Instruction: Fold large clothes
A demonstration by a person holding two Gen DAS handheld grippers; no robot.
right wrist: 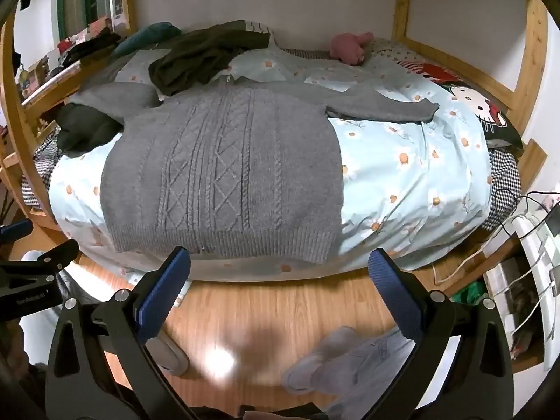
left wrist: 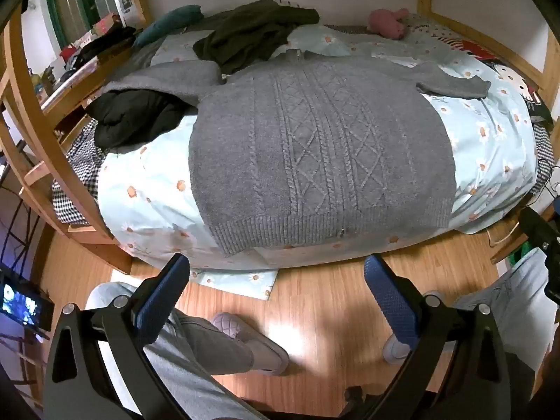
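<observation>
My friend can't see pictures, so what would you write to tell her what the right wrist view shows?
A grey sweater lies flat on a bed with a flowered cover, one sleeve stretched out. The open right tool hovers over the wood floor just short of the hem, holding nothing. Dark clothes and a pink toy sit farther back.

A bedroom in a home. A wooden bunk-bed frame (left wrist: 28, 112) encloses a mattress under a daisy-print duvet (right wrist: 413, 189); a cartoon-cat pillow (right wrist: 472, 105) lies at 2 o'clock, a pink plush toy (left wrist: 388, 22) at 1 o'clock. Loose garments crowd the bed, and laminate wood floor (right wrist: 280, 311) lies below.
</observation>
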